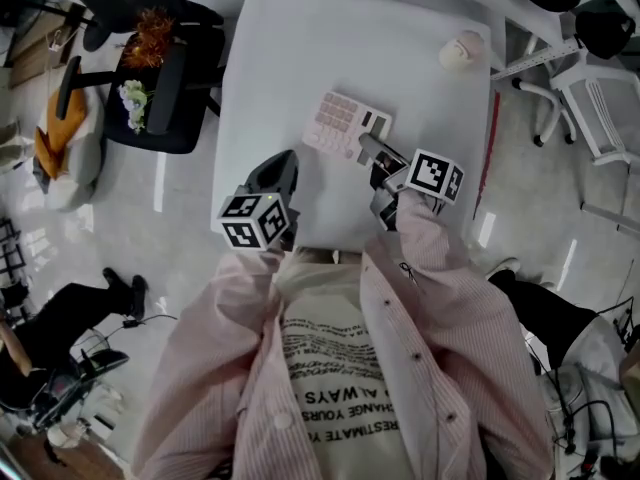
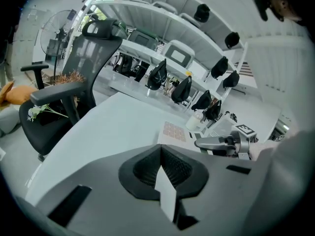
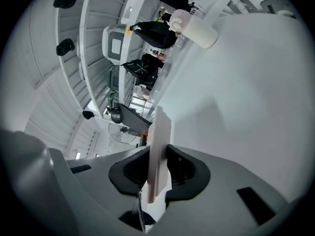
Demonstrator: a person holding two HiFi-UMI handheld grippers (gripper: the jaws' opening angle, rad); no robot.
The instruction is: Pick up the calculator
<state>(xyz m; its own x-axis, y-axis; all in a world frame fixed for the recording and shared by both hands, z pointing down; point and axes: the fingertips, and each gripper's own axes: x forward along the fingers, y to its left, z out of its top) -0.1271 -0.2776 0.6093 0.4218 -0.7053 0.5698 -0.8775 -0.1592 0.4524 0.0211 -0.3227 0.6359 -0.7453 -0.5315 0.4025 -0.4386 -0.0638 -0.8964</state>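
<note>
The right gripper (image 1: 369, 148) grips the flat pink plastic calculator (image 1: 335, 118) in its jaws; the left gripper (image 1: 280, 164) has jaws closed, empty. Grasp looks made, so next comes a steady lift clear of the white bench (image 1: 300, 58).

Head view: steeply down on table (image 1: 300, 68). Gripper views: low, close, across same table; right apparently rolled.

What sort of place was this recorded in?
Probably an open-plan office or lab: a white table, a black mesh office chair beside it, long rows of white desks behind, and a standing fan.
</note>
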